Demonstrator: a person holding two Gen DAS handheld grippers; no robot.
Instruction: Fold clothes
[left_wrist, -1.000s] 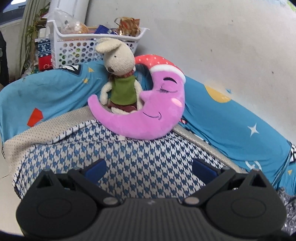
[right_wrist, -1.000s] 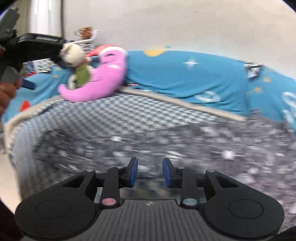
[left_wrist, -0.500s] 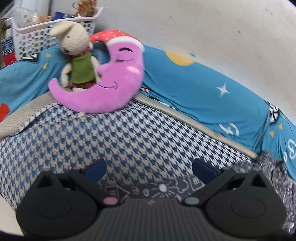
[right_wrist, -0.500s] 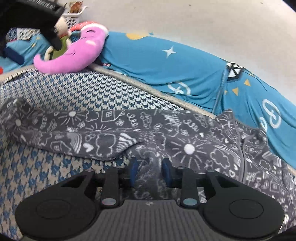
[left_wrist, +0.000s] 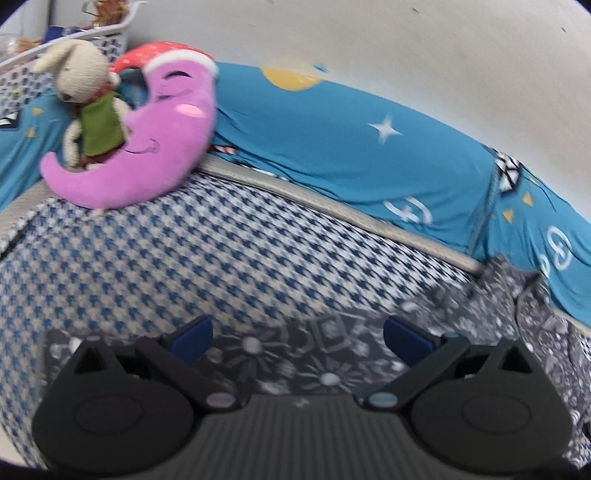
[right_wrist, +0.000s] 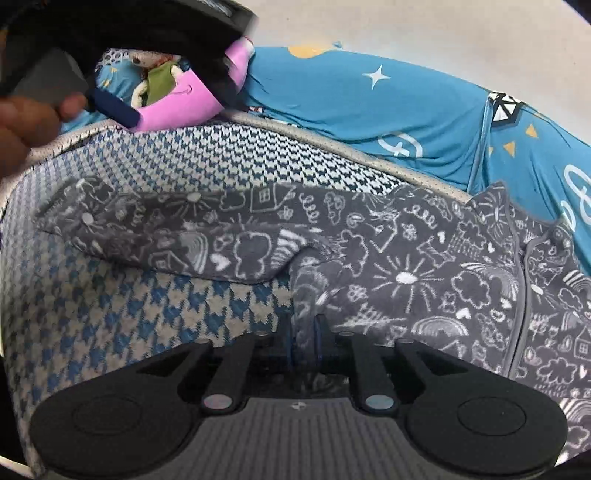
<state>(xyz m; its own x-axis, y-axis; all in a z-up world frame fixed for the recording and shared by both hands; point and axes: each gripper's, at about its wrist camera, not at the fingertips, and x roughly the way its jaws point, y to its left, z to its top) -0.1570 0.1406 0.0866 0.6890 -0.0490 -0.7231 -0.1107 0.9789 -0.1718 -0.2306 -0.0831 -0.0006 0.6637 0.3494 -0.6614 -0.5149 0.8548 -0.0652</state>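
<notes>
A dark grey garment (right_wrist: 406, 266) with white doodle print lies spread on the blue houndstooth bed cover (right_wrist: 110, 310). One sleeve (right_wrist: 166, 229) stretches out to the left. My right gripper (right_wrist: 306, 339) is shut on a bunched fold of this garment near its lower edge. In the left wrist view the same garment (left_wrist: 325, 354) lies under and ahead of my left gripper (left_wrist: 297, 338), which is open, with nothing between its blue pads. The left gripper (right_wrist: 114, 107) also shows at the upper left of the right wrist view, held by a hand (right_wrist: 22, 122).
A pink moon pillow (left_wrist: 147, 147) with a stuffed rabbit (left_wrist: 88, 103) rests at the back left. A blue patterned quilt (left_wrist: 351, 147) runs along the white wall. A white basket (left_wrist: 44, 70) stands in the far left corner.
My right gripper has closed fully on the garment fold. My left gripper has swung right and lower, so the garment now lies between and below its fingers.
</notes>
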